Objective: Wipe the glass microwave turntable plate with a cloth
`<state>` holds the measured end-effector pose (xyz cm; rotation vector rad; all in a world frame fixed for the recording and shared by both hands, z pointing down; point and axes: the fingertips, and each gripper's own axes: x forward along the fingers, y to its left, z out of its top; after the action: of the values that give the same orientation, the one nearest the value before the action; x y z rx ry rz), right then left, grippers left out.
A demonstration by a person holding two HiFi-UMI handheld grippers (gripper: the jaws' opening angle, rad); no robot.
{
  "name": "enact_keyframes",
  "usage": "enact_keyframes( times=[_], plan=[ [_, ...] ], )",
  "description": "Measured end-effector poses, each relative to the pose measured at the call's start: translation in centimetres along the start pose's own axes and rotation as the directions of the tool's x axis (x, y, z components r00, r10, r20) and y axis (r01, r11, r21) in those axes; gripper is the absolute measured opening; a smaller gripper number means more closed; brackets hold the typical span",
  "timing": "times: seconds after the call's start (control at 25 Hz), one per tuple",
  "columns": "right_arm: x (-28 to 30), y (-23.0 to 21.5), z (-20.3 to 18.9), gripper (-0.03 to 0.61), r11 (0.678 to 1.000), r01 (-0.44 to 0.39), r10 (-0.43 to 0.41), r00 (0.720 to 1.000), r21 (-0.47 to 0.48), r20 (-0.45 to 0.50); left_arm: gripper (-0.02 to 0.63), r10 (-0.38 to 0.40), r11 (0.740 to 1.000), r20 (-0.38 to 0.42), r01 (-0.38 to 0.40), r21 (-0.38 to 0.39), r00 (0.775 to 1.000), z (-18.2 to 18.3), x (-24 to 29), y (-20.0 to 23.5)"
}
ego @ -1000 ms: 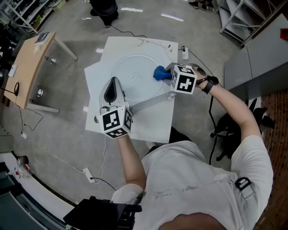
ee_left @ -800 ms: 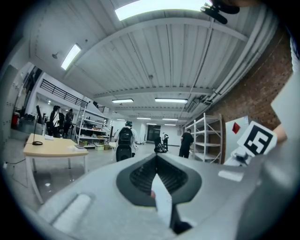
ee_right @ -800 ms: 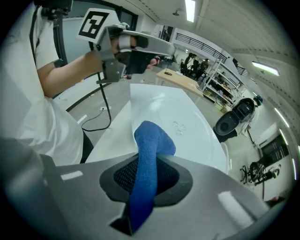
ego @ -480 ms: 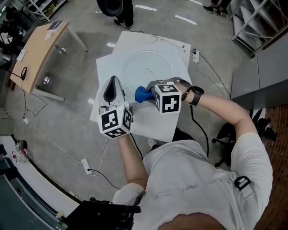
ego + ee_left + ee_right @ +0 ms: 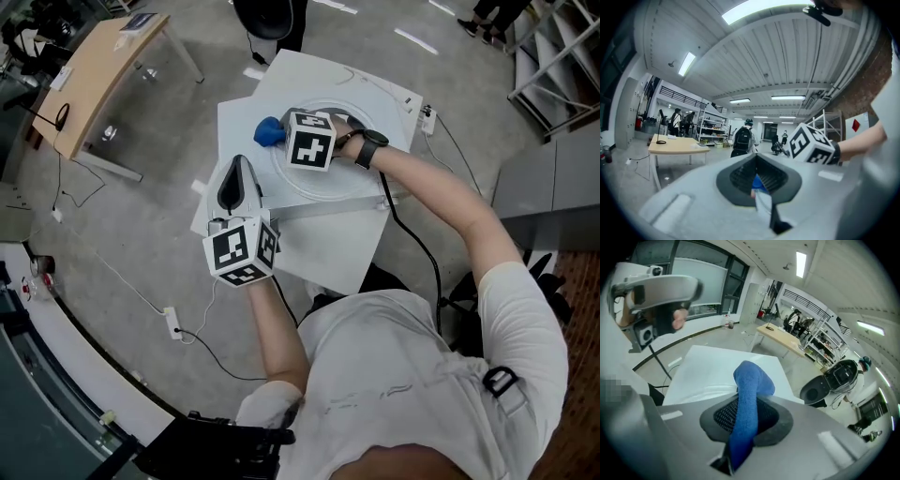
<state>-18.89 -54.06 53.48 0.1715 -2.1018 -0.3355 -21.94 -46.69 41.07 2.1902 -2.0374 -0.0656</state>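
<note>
The round glass turntable plate [image 5: 349,176] lies flat on the white table [image 5: 319,253]. My right gripper [image 5: 279,132] reaches across it and is shut on a blue cloth [image 5: 268,130], which sits at the plate's left rim. In the right gripper view the cloth [image 5: 749,380] sticks up out of that gripper [image 5: 740,430] over the white tabletop. My left gripper [image 5: 238,169] hovers near the table's left side, short of the plate, its jaws shut with only a thin slit. Through that slit the left gripper view shows a bit of the cloth [image 5: 759,182].
A wooden desk [image 5: 98,80] stands to the left. Cables and a power strip [image 5: 172,324] lie on the floor, and another strip [image 5: 429,120] hangs at the table's right corner. A black chair base [image 5: 272,14] is beyond the table. People [image 5: 742,140] stand far off.
The right gripper swept the blue cloth from the plate's right side, round its near edge, to its left rim. The left gripper stayed put. The head view shifted.
</note>
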Motion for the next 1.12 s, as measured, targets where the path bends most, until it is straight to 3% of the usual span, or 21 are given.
enact_keyframes(
  times=[0.28, 0.48, 0.64, 0.8, 1.12],
  plan=[
    [-0.9, -6.9, -6.8, 0.055, 0.986, 0.119, -0.108, 0.989, 0.116, -0.097, 0.003, -0.011, 1.0, 0.0, 0.011, 0.016, 1.0, 0.2, 0.3, -0.8],
    [-4.8, -8.0, -14.2, 0.055, 0.968, 0.18, -0.145, 0.97, 0.177, -0.196, 0.003, -0.075, 0.997, 0.007, 0.075, 0.031, 0.997, 0.4, 0.7, -2.7],
    [-8.7, -5.6, -18.1, 0.055, 0.966, 0.194, -0.145, 0.955, 0.173, -0.26, 0.003, -0.119, 0.992, 0.016, 0.119, 0.032, 0.993, 0.9, 1.0, -3.9],
    [-11.3, -0.6, -19.6, 0.055, 0.983, 0.134, -0.09, 0.948, 0.124, -0.305, 0.003, -0.151, 0.988, 0.024, 0.15, 0.035, 0.988, 1.4, 1.0, -4.6],
    [-13.1, 9.8, -14.4, 0.055, 0.998, -0.056, 0.06, 0.975, 0.027, -0.213, 0.003, -0.142, 0.99, 0.043, 0.141, 0.028, 0.989, 2.3, 0.9, -3.5]
  ],
)
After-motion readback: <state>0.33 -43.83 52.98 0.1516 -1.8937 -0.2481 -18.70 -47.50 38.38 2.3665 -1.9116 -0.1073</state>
